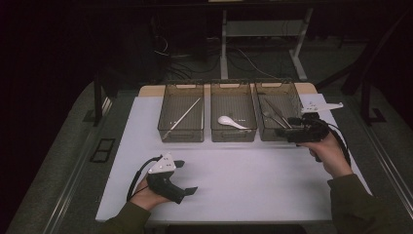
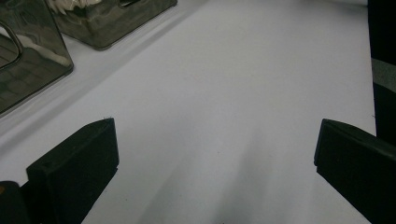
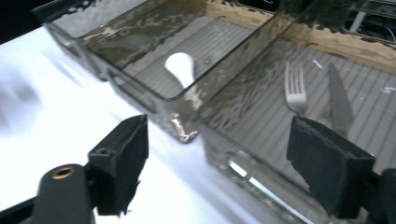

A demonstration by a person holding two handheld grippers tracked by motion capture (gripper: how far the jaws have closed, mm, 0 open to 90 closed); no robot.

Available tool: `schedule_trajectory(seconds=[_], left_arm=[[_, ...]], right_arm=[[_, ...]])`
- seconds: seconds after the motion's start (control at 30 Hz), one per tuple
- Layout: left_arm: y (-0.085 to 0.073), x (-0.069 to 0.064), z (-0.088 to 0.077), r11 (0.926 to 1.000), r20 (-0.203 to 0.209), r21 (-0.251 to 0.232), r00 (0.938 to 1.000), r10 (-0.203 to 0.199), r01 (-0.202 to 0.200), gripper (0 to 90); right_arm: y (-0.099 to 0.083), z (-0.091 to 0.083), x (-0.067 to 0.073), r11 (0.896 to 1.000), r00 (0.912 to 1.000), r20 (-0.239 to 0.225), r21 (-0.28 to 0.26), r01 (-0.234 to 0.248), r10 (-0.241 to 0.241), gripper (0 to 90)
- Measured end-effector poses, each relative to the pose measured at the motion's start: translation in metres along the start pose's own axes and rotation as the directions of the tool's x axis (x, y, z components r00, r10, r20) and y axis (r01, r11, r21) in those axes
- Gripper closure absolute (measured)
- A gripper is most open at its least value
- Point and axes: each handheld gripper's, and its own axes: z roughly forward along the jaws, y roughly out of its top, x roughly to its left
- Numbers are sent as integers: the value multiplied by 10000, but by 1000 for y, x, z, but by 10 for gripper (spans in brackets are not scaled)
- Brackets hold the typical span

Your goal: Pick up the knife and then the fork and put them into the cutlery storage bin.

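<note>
The right hand-held gripper (image 1: 291,132) is held with its jaws apart and nothing between them at the near rim of the right bin (image 1: 278,114), where a fork (image 3: 296,91) and knife (image 3: 339,100) lie, while the left hand-held gripper (image 1: 187,176) is held wide open over the white worktop (image 1: 243,180).

left gripper (image 1: 187,176) held low near the front-left part of the table (image 1: 243,180), lying on its side, jaws spread wide with nothing between them, pointing toward the right. left hand (image 1: 146,195) wrapped around the grip from below, sleeved forearm entering at the bottom edge. right gripper (image 1: 292,127) raised near the right edge of the table, pointing left, jaws standing wide apart and empty. right hand (image 1: 328,151) clasped behind it, wrist bent, forearm reaching in from the bottom-right corner.
</note>
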Motion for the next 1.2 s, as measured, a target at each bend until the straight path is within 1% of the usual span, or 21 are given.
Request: schedule_trajectory(seconds=[0.07,0.1,0.23,0.3,0.4,0.53,0.63,0.67,0.7,0.77,0.87,0.9,1.0,1.07,1.13,1.2], left_arm=[[0,0,0,10000,-5,4,10000,-1,1,0],[0,-1,0,10000,-8,-19,10000,-20,20,0],[0,-1,-1,10000,-19,-44,10000,28,-28,0],[0,-1,-2,10000,-21,-35,10000,42,-42,0],[0,-1,-2,10000,-29,-37,10000,18,-18,0],[0,-1,-2,10000,-18,-9,10000,39,-39,0],[0,-1,-2,10000,-19,-17,10000,46,-46,0],[0,-1,-2,10000,-18,-15,10000,56,-56,0],[0,-2,-2,10000,-10,-50,10000,10,-10,0],[0,-1,-3,10000,-15,-6,10000,67,-67,0],[0,-2,-3,10000,-21,-30,10000,58,-58,0],[0,-2,-3,10000,-29,-14,10000,24,-24,0],[0,-1,-3,10000,-36,-11,10000,91,-91,0],[0,-2,-4,10000,-46,-20,10000,75,-75,0],[0,-2,-4,10000,-66,-69,10000,23,-23,0],[0,-2,-5,10000,-76,-93,10000,34,-35,0]], right_arm=[[-5,-3,9,9998,9998,-47,-63,199,-200,196],[-7,-5,12,9997,9997,-72,-76,223,-223,196],[-16,-10,25,9992,9986,-448,-285,284,-297,190],[-22,-11,32,9983,9975,-566,-411,405,-428,186],[-30,-12,42,9966,9960,-613,-545,618,-651,174],[-42,-14,50,9945,9949,-770,-869,579,-646,173],[-50,-16,54,9931,9950,-723,-1007,609,-683,167],[-54,-17,55,9921,9949,-742,-1101,605,-689,142],[-57,-17,55,9919,9950,-756,-1135,570,-659,138],[-64,-20,56,9918,9950,-813,-1188,478,-577,138],[-78,-22,55,9930,9943,-936,-1104,411,-516,138],[-82,-22,55,9934,9946,-928,-1083,373,-475,138],[-93,-24,54,9949,9951,-910,-961,300,-388,138],[-98,-25,54,9947,9949,-932,-988,282,-375,138],[-100,-26,54,9947,9947,-873,-923,455,-536,138],[-103,-28,53,9947,9946,-936,-966,350,-441,138]])
